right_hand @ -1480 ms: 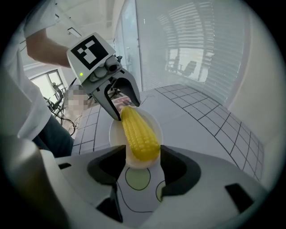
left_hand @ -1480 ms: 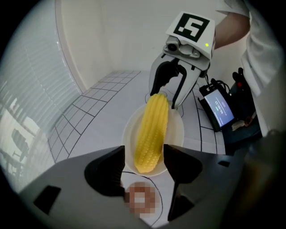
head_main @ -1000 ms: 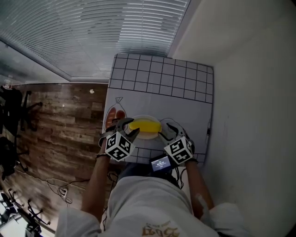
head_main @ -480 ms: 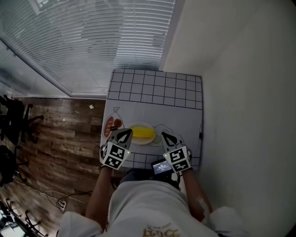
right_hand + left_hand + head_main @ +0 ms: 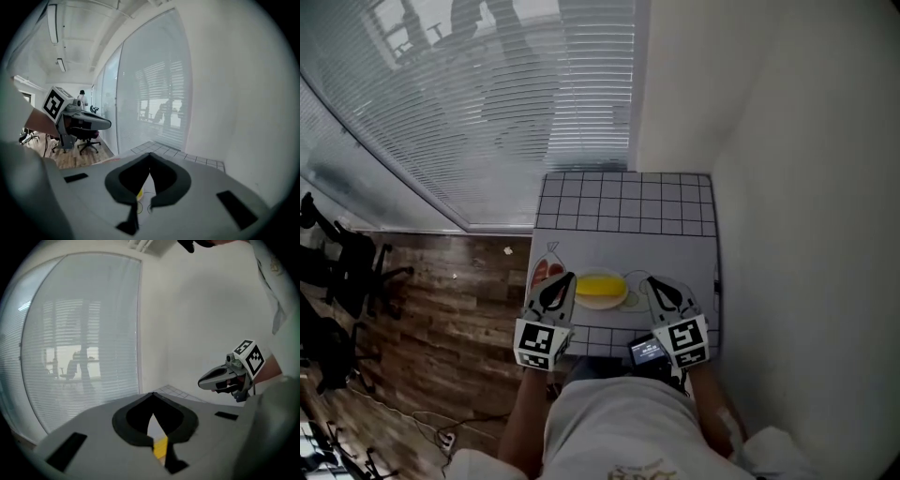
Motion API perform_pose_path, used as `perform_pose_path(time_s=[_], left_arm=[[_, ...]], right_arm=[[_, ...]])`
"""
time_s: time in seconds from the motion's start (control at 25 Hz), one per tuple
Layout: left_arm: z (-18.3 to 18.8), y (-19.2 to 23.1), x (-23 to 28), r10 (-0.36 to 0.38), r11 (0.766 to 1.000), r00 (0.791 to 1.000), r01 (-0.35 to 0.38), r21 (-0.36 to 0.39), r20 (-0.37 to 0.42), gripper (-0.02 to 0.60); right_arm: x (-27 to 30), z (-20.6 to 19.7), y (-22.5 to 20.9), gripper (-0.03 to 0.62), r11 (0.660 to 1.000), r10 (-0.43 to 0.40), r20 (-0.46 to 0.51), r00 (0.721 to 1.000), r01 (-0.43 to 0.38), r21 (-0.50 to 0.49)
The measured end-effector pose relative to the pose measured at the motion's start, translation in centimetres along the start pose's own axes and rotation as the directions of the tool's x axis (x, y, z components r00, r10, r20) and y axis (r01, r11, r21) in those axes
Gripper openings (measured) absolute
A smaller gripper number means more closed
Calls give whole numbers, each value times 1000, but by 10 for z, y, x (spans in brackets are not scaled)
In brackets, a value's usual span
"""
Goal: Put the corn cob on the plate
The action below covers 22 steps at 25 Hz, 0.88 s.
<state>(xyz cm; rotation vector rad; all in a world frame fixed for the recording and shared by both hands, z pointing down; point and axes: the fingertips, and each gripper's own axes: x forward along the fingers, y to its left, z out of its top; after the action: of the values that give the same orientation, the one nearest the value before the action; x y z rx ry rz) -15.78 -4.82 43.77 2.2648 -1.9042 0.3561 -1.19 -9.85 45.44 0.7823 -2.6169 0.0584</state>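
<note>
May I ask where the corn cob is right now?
In the head view, the corn cob lies on the plate near the front edge of the table, between the left gripper and the right gripper, held by neither.

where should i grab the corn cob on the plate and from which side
Probably around its middle, coming from above and closing across its short width. The corn cob lies flat on the plate, long axis left to right, so its near and far sides look open.
</note>
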Motion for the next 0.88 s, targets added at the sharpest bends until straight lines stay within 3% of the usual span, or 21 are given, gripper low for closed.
perform_pose_path(time_s=[0.12,0.28,0.56,0.88], left_arm=[[25,-1,-13,35,998,996,-40,57,84,8],[39,-2,-23,46,996,991,-55,67,127,8],[41,4,-35,86,990,989,-98,99,120,8],[41,24,-46,127,988,986,-136,79,110,8]], right_arm=[[-8,14,-1,6,1000,-28,57,998,28,4],[-16,30,0,6,999,-41,103,994,42,-12],[-28,54,-12,6,999,-48,158,986,49,-5],[-35,47,-14,6,997,-74,150,986,75,-3]])
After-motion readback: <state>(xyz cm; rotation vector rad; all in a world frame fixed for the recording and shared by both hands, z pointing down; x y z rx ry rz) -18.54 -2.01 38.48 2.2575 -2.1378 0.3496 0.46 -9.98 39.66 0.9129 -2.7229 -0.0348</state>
